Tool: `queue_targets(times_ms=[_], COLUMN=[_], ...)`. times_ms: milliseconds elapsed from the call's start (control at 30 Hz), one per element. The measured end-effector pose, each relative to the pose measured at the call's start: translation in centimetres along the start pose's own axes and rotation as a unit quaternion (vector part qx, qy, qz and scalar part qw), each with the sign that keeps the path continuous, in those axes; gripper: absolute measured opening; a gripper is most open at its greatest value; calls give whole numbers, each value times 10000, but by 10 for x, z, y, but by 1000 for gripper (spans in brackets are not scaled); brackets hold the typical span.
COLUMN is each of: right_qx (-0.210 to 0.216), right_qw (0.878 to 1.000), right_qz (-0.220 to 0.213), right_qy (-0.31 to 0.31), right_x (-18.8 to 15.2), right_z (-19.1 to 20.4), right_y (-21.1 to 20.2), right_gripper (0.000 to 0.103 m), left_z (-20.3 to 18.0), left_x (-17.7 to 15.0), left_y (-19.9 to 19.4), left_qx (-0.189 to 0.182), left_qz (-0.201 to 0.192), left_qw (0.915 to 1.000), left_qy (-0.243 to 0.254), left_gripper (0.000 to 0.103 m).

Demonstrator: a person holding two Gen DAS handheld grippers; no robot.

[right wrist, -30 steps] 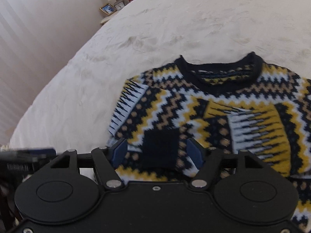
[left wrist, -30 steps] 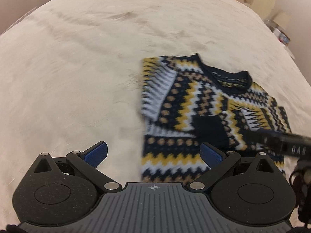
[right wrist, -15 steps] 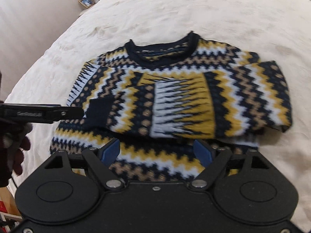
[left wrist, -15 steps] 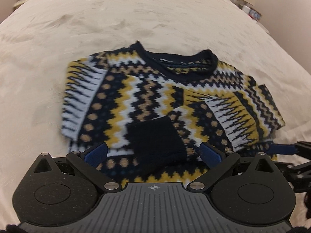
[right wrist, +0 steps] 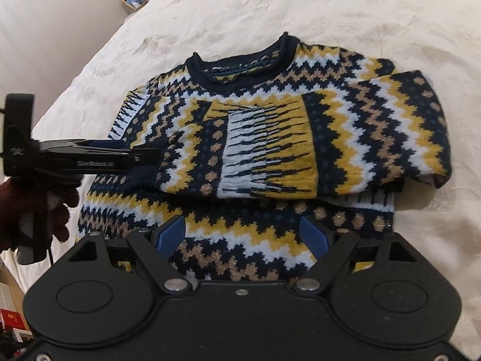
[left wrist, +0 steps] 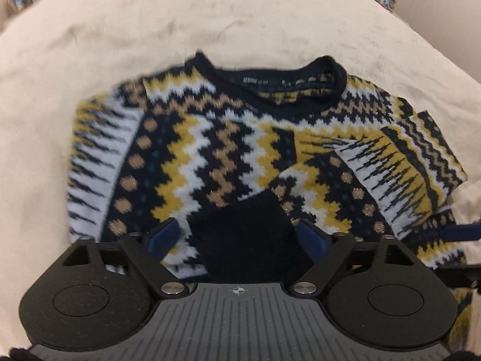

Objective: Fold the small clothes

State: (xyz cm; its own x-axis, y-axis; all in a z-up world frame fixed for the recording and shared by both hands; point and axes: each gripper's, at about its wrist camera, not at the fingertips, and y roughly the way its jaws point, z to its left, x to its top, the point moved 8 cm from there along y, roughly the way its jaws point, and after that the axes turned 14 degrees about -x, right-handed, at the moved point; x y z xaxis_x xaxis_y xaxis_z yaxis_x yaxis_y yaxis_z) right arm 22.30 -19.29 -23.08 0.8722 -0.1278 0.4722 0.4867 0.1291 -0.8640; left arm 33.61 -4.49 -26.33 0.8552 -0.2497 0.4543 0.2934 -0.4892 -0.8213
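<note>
Cream bedspread [left wrist: 90, 60]; sweater [left wrist: 210, 150] hem hidden.

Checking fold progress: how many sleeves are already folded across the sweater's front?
2. One sleeve lies across the chest, its dark cuff between the closing left gripper's fingers; the other sleeve lies folded along the opposite side edge.

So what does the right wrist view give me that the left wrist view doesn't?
Only the right wrist view shows the gloved hand holding the left gripper side-on, with its tips at the dark cuff, plus the picture frame beside the bed.

Only the left wrist view shows the dark cuff lying between the left gripper's closing jaws, pads not yet pressing on it.

Both show the patterned sweater lying on the cream bedspread with both sleeves folded across the front, and the right gripper open at the hem.
</note>
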Motion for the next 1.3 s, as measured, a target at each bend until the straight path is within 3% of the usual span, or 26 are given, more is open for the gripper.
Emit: queue_targets(times_ms=[67, 133, 233, 300, 467, 667, 767, 867, 1033, 1133, 1300], right_qx=[22, 39, 57, 55, 41, 42, 53, 40, -39, -109, -224], right_qw=[10000, 9999, 9999, 9999, 9998, 9997, 9996, 9994, 9992, 9990, 9977], right_qz=[57, 96, 127, 155, 147, 145, 117, 100, 16, -57, -313], right_qy=[-12, 7, 20, 19, 93, 186, 255, 343, 399, 432, 560], right_x=[0, -1, -2, -3, -5, -11, -12, -10, -1, 7, 28], right_z=[2, 2, 3, 3, 3, 3, 3, 2, -3, -11, -31], right_y=[4, 7, 8, 9, 4, -2, -5, -4, -3, -4, -10], right_gripper=[85, 85, 85, 85, 85, 85, 85, 85, 85, 85, 86], left_z=[0, -2, -9, -17, -53, -99, -93, -63, 10, 34, 46], left_x=[-1, 0, 3, 7, 42, 111, 128, 123, 90, 76, 64], left_y=[1, -2, -8, -13, -52, -141, -171, -167, -122, -104, -91], left_qx=[-97, -95, -181, -281, -657, -1412, -1364, -953, -414, -115, -11], left_qz=[-20, -100, -182, -225, -761, -1809, -2082, -1894, -1170, -907, -713], left_qw=[9999, 9999, 9996, 9993, 9949, 9730, 9681, 9772, 9883, 9911, 9923], left_qy=[-84, -77, -66, -19, 98, 238, 295, 136, -891, -967, -1011], left_gripper=[68, 37, 17, 9, 8, 8, 8, 8, 8, 8, 8])
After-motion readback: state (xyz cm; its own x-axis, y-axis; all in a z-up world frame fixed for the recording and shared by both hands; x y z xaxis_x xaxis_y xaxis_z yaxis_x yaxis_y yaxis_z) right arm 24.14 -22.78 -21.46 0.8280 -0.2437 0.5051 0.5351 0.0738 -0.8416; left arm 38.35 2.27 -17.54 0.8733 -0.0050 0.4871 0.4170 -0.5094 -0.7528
